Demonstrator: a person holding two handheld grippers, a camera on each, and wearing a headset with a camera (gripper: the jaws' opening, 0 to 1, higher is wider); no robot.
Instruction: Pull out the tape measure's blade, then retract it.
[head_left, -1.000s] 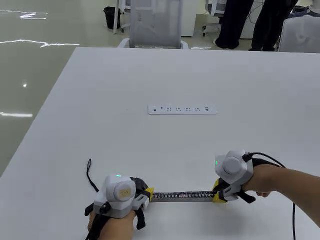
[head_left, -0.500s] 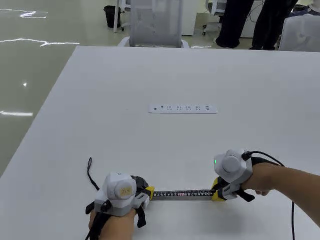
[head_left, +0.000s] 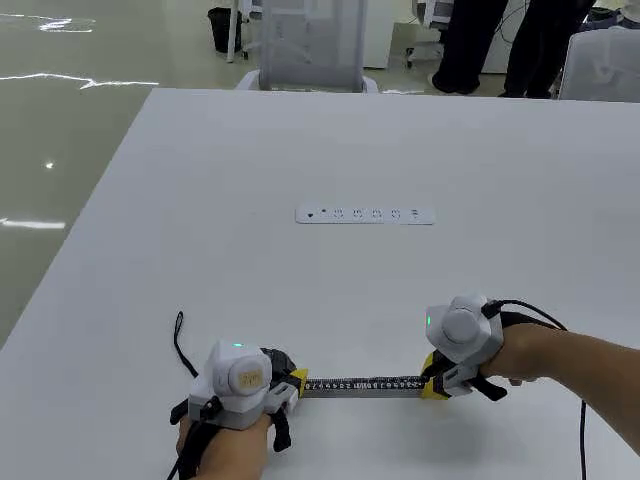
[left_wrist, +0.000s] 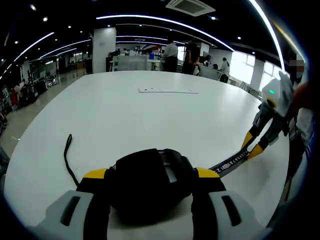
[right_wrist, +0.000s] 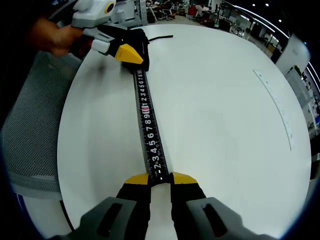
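The black tape measure case (left_wrist: 150, 182) sits clamped between the yellow-tipped jaws of my left gripper (head_left: 285, 383), low on the white table near its front edge. From the case (right_wrist: 134, 44) the numbered blade (right_wrist: 148, 125) runs out flat along the tabletop to my right gripper (right_wrist: 160, 178), which is shut on the blade's end. In the head view the blade (head_left: 362, 384) spans the gap between the two grippers, with my right gripper (head_left: 432, 384) at its right end. A black wrist strap (head_left: 180, 345) trails from the case to the left.
A white power strip (head_left: 365, 215) lies flat at the middle of the table (head_left: 300, 150). A mesh office chair (head_left: 310, 45) stands at the far edge, and people stand at the back right. A cable (head_left: 583, 440) hangs from the right hand.
The right gripper has drifted slightly left toward the case, so a little less blade shows between the grippers. The left gripper holds the case in place.
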